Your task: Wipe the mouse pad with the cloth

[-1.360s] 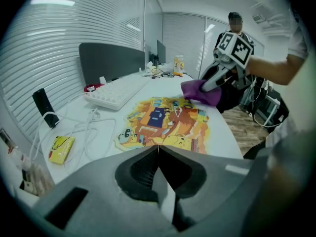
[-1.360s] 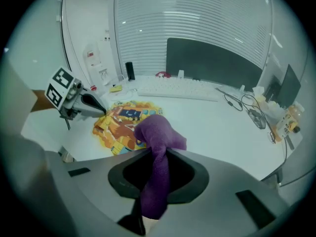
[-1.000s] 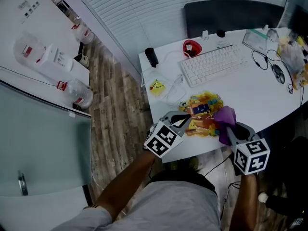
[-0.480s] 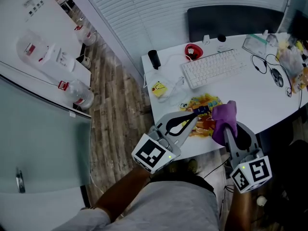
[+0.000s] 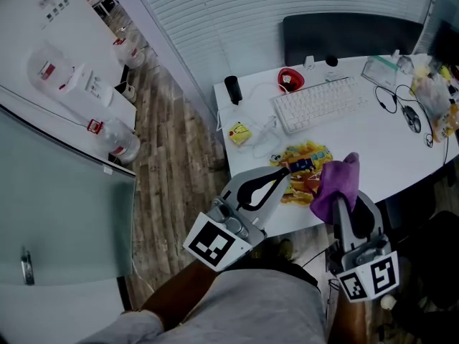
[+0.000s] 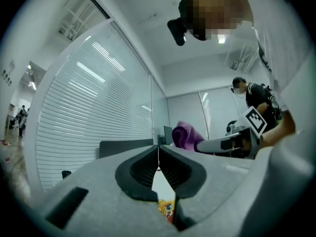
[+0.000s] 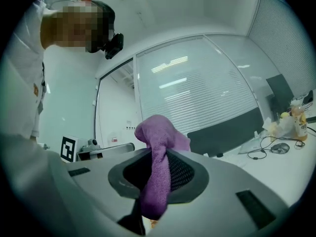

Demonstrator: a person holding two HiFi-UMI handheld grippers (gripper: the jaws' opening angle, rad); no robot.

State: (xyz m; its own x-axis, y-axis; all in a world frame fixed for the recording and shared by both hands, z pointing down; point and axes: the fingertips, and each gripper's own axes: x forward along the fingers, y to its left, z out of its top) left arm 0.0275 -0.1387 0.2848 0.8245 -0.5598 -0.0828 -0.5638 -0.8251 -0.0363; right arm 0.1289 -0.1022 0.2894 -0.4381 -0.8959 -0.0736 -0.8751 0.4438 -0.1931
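Observation:
The colourful yellow and orange mouse pad [image 5: 305, 156] lies near the front edge of the white desk [image 5: 373, 149]. My right gripper [image 5: 337, 198] is shut on the purple cloth [image 5: 334, 181], which bunches out above the jaws and hangs over the pad's right end, raised above it. In the right gripper view the cloth [image 7: 160, 142] is pinched in my right gripper [image 7: 158, 158]. My left gripper [image 5: 285, 170] points at the pad's left end with its jaws shut and nothing between them. The tips of my left gripper [image 6: 158, 149] meet in its own view, and a bit of the pad [image 6: 167, 209] shows below.
A white keyboard [image 5: 319, 100], a red object [image 5: 290, 79], a black cylinder [image 5: 232, 89], a yellow item [image 5: 238, 131] and cables lie behind the pad. A dark chair [image 5: 344, 34] stands past the desk. Water jugs [image 5: 118, 138] sit on the wooden floor at the left.
Both grippers have drawn back toward the person and lifted. The left one has moved down and left in the head view, and the cloth has risen with the right one.

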